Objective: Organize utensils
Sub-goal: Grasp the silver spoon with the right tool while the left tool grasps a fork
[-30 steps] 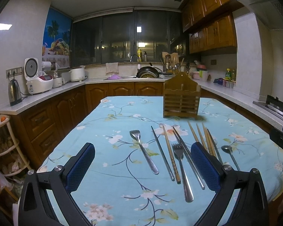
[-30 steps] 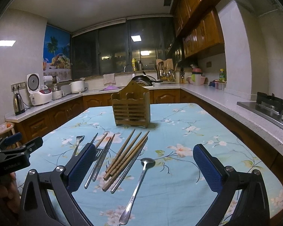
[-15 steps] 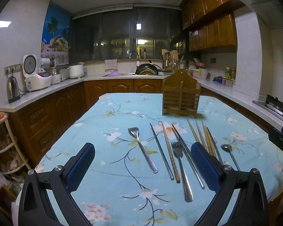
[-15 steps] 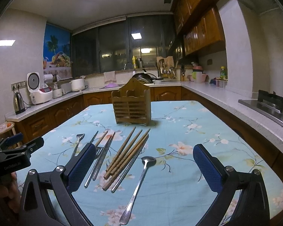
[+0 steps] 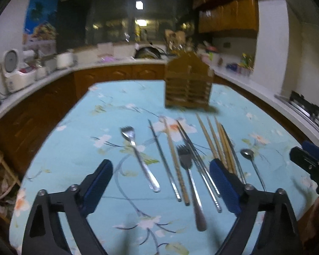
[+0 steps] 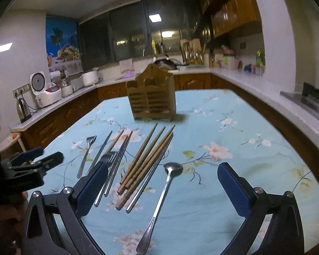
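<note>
Spread over the kitchen table, a blue floral cloth (image 6: 234,127) carries the utensils in a loose row in front of the wooden holder (image 6: 152,97). Nothing is held by the left gripper (image 5: 160,182), whose jaws are closing over the fork (image 5: 189,182) and steel chopsticks (image 5: 198,165). The right gripper (image 6: 162,188) is spread wide and empty above the spoon (image 6: 161,199). One handle should be singled out (neighbours lie almost touching), so a narrow, centred approach seems best.

My right gripper (image 6: 162,188) wide open over floral tablecloth (image 6: 234,180), nothing gripped. Spoon (image 6: 162,193) between fingers; wooden chopsticks (image 6: 144,163) beside it; wooden holder (image 6: 152,97) upright behind.
</note>
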